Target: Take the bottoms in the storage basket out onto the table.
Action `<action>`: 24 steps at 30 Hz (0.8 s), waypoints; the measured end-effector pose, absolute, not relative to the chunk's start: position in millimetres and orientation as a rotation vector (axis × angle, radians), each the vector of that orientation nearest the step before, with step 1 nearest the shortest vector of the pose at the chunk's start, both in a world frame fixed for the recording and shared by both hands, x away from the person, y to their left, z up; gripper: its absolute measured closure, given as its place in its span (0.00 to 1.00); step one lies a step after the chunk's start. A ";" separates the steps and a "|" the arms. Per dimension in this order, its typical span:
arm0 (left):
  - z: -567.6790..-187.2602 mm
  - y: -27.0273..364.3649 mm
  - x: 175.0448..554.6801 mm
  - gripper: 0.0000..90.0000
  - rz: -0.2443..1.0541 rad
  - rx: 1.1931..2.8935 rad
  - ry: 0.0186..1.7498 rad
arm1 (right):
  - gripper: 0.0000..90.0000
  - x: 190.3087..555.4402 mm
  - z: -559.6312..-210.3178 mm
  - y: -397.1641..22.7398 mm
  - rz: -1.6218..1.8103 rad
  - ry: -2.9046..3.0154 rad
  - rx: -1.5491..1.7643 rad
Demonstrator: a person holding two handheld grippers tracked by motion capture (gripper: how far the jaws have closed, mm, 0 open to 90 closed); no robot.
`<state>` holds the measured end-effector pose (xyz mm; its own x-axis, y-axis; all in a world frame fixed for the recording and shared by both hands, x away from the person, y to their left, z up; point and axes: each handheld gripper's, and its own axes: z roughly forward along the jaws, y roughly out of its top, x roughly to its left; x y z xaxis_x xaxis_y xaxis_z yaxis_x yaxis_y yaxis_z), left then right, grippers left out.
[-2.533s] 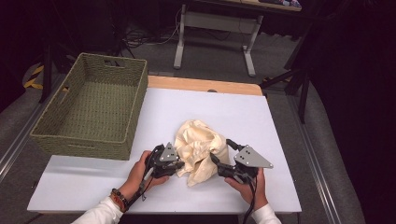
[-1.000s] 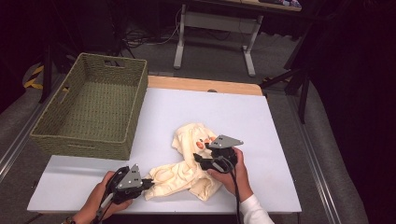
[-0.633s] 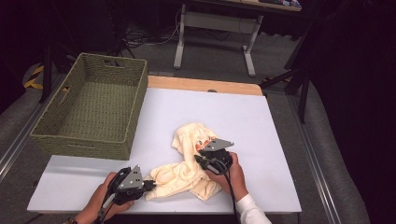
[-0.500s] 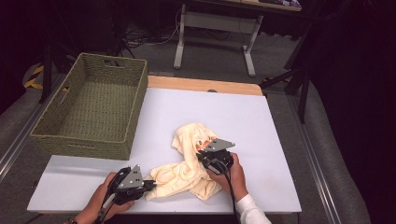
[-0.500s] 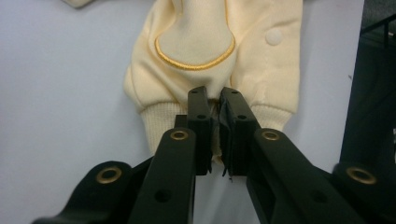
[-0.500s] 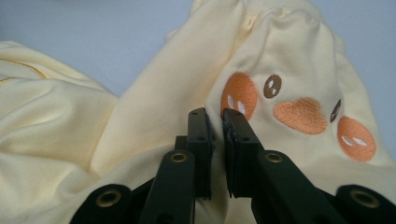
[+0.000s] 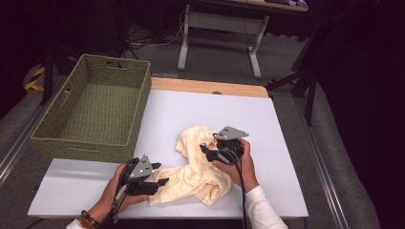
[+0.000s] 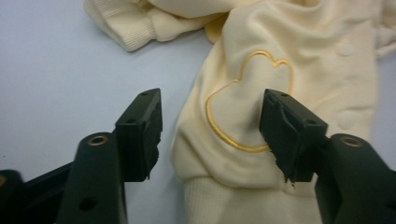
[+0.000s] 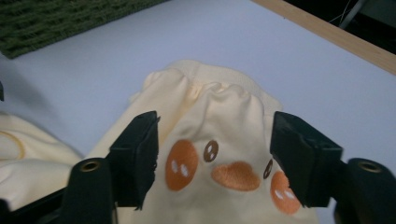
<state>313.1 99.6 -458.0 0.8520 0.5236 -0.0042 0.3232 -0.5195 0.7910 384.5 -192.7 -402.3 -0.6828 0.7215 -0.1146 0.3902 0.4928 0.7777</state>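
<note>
A cream-yellow baby garment (image 7: 198, 169) lies crumpled on the white table (image 7: 200, 109) near its front edge. My left gripper (image 7: 161, 183) rests at the garment's left end. In the left gripper view its jaws (image 8: 212, 135) stand apart over a gold outline stitched on the cloth (image 8: 243, 107), and no pad presses on it. My right gripper (image 7: 206, 150) hovers at the garment's upper right part. Its jaws (image 9: 212, 154) are spread over a stitched face with orange cheeks (image 9: 233, 175). Both pairs of jaws have just been opening, with the cloth lying loose between them.
A green woven basket (image 7: 90, 114) stands at the back left of the table, its wall in the right gripper view (image 9: 56, 18). A wooden strip (image 7: 205, 87) runs along the table's far edge. White table shows right of the garment.
Both grippers have let go of the garment and their jaws now stand apart. The left gripper has shifted slightly right, the right one slightly up and right. The cloth lies stretched out between them.
</note>
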 end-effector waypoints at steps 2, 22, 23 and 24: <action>-461.4 95.1 319.7 0.40 0.294 2.173 0.639 | 0.31 400.4 -406.1 -186.4 1.026 2.364 0.899; -470.9 82.6 318.8 0.80 0.119 2.236 0.573 | 0.87 452.9 -441.6 -166.1 0.716 2.536 0.978; -469.7 82.3 318.0 0.83 0.127 2.242 0.571 | 0.88 452.9 -440.5 -167.5 0.729 2.526 0.978; -468.5 82.5 317.3 0.85 0.135 2.245 0.571 | 0.89 452.7 -438.4 -169.0 0.734 2.515 0.981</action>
